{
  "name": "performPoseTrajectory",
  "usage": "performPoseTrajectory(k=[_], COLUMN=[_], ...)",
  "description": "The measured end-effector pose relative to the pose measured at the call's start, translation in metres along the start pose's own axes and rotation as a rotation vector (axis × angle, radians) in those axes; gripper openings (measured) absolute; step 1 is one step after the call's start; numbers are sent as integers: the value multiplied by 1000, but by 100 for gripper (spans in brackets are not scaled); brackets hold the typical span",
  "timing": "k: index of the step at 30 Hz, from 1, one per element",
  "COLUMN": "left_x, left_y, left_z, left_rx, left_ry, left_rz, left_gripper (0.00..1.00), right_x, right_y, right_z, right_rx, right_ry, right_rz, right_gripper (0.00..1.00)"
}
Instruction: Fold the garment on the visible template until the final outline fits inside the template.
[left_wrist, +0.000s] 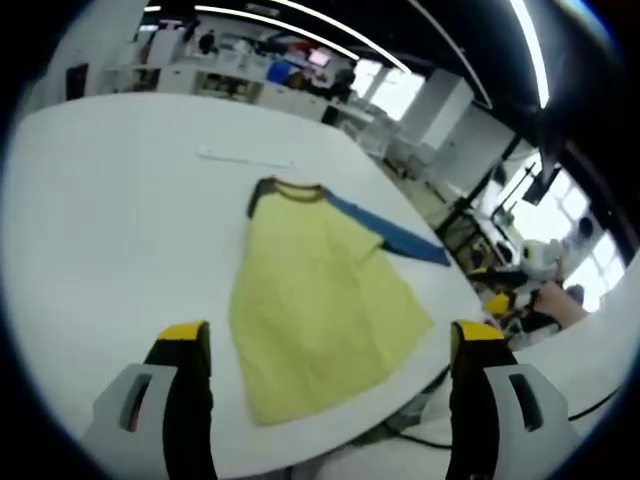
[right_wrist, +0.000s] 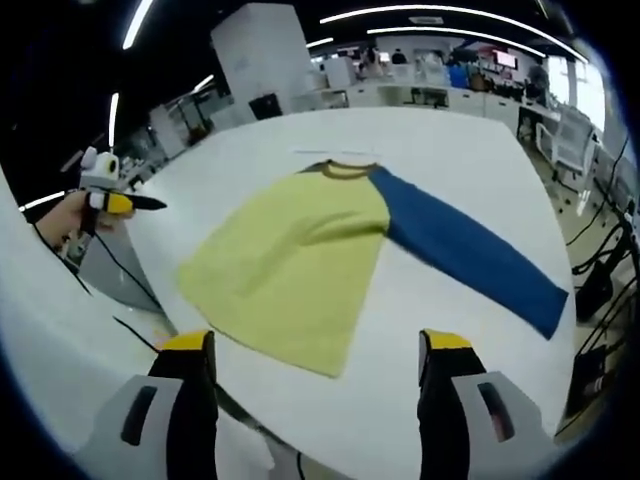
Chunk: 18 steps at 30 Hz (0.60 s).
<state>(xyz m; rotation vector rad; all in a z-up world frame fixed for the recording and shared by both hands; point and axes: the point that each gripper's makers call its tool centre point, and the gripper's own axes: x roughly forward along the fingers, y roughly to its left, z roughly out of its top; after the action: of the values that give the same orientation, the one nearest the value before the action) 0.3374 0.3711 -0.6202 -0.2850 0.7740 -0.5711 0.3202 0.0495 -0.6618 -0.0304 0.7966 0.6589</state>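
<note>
A yellow shirt (right_wrist: 300, 270) with a blue sleeve (right_wrist: 465, 250) is spread flat on the white table (right_wrist: 470, 150). Its other sleeve cannot be made out. The left gripper (left_wrist: 325, 345) and right gripper (right_wrist: 315, 355) are held wide, empty, above the near edge.

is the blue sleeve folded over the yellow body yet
No, in the right gripper view the blue sleeve lies stretched out flat on the table, away from the yellow body.

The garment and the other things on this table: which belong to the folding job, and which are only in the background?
Job:
- yellow garment with blue sleeve
- white table
- left gripper and right gripper, open

Background:
- desks and shelves in the room
- ceiling lights
</note>
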Motion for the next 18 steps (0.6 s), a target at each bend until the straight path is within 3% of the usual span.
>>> performPoseTrajectory(k=[18], left_x=[1], left_y=[7], left_z=[1], left_rx=[-21], left_ry=[-18], left_rz=[10], left_gripper=[94], right_x=[8], right_y=[2], right_z=[17], right_rx=[-22], right_ry=[-10], right_rz=[26], right_gripper=[79])
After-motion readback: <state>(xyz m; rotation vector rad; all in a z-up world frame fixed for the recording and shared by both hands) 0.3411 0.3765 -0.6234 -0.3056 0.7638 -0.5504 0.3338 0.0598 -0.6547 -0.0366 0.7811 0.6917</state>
